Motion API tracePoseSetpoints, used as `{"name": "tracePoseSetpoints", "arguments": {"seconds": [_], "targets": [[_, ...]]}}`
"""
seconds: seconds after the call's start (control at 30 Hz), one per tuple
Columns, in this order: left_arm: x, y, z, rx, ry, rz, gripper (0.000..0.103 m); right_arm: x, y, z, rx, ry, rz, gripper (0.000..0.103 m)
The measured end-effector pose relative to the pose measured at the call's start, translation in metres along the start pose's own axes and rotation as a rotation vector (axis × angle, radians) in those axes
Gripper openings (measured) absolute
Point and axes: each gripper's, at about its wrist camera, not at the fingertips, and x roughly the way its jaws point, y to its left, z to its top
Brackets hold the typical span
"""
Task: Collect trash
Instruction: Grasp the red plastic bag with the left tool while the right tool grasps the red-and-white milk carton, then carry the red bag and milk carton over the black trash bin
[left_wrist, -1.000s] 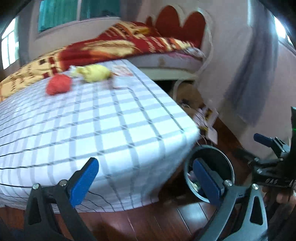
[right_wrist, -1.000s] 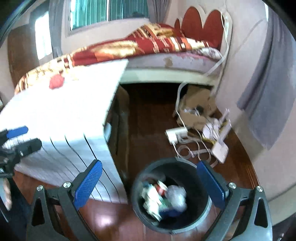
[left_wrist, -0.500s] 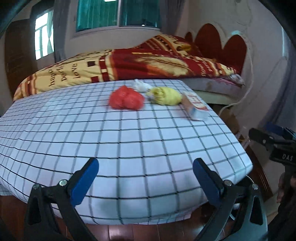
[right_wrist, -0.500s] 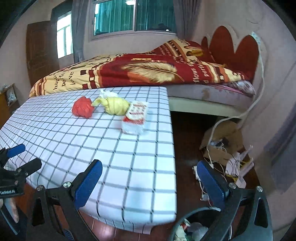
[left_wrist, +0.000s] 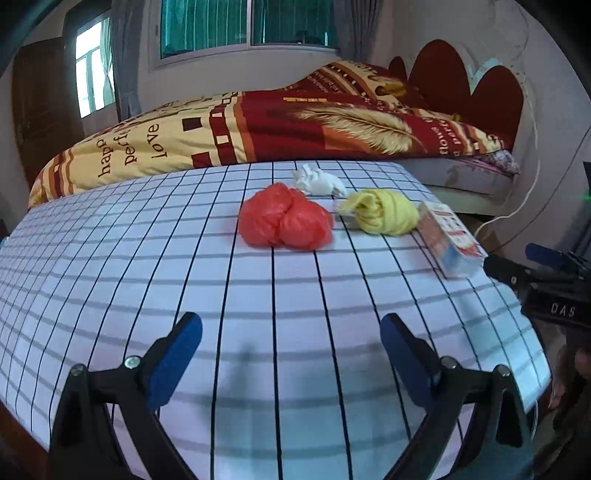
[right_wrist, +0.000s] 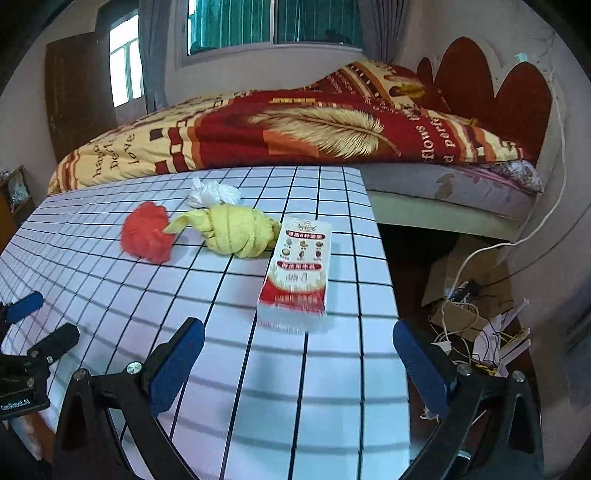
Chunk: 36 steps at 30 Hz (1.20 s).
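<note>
Behind the checked tabletop (left_wrist: 184, 280) stood a bed (right_wrist: 295, 125) under a red-and-gold feather-print quilt, with a scalloped red headboard at upper right of the frame and green-curtained windows above.

Plenty was cut off or hard to read. The fisheye rim swallowed the corners, both claws' handles ran out of the bottom edge, and the print on the carton was too small to make out. In the left wrist view the right claw (left_wrist: 517, 264) poked in from the right edge only, its base hidden. The heap of cables and cardboard (right_wrist: 469, 306) on the floor at lower right was a tangle.

Left claw (left_wrist: 291, 347) was spread wide, blue pads apart, nothing between them, hovering over bare cloth low in the frame. Well up the frame from it sat a crumpled red plastic bag (left_wrist: 284, 221), glossy and lumpy. Just right of that lay a yellow cloth wad (left_wrist: 384, 212), soft and rolled, and behind both a white crumpled tissue (left_wrist: 317, 181).

Right claw (right_wrist: 299, 354) was likewise wide apart and empty. Directly above its gap, near the tabletop's right edge, lay a flat rectangular red-and-white carton (right_wrist: 299, 273), its near end closest to the pads, not touching them. The left claw (right_wrist: 37, 325) showed at the left edge of that view.
</note>
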Motion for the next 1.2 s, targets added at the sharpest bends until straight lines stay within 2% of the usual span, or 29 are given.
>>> {"name": "tracePoseSetpoints", "arguments": {"seconds": [0.07,0.13,0.23,0.27,0.3,0.53,0.63,0.7,0.73,0.8,0.9,1.2], "targets": [[0.013,0.001,0.01,0.01,0.003,0.015,0.098,0.018,0.002,0.008,-0.011,0.018,-0.002,0.102],[0.03,0.004,0.022,0.012,0.018,0.021,0.098,0.035,0.002,0.014,-0.021,0.043,-0.011,0.098],[0.053,0.007,0.037,0.022,0.029,0.026,0.098,0.063,-0.001,0.02,-0.02,0.099,-0.011,0.077],[0.059,0.007,0.04,0.03,0.031,0.028,0.098,0.073,-0.004,0.023,-0.016,0.116,-0.004,0.058],[0.068,0.008,0.045,0.037,0.036,0.031,0.098,0.08,-0.006,0.024,-0.012,0.128,-0.003,0.055],[0.114,0.002,0.069,0.099,0.101,0.03,0.091,0.103,-0.024,0.04,-0.01,0.13,0.001,0.054],[0.125,-0.003,0.073,0.107,0.127,0.011,0.079,0.105,-0.028,0.044,-0.012,0.133,0.009,0.054],[0.127,-0.003,0.071,0.09,0.136,-0.015,0.061,0.103,-0.031,0.044,-0.008,0.134,0.021,0.054],[0.128,-0.003,0.072,0.086,0.135,-0.02,0.058,0.102,-0.033,0.044,-0.006,0.134,0.029,0.054],[0.123,0.0,0.07,0.059,0.122,-0.046,0.048,0.097,-0.035,0.041,-0.007,0.132,0.047,0.054],[0.11,0.003,0.066,0.045,0.099,-0.058,0.042,0.084,-0.035,0.036,-0.018,0.11,0.052,0.054],[0.047,0.001,0.042,0.062,0.033,-0.033,0.041,0.03,-0.038,0.01,-0.026,0.062,0.048,0.054]]}}
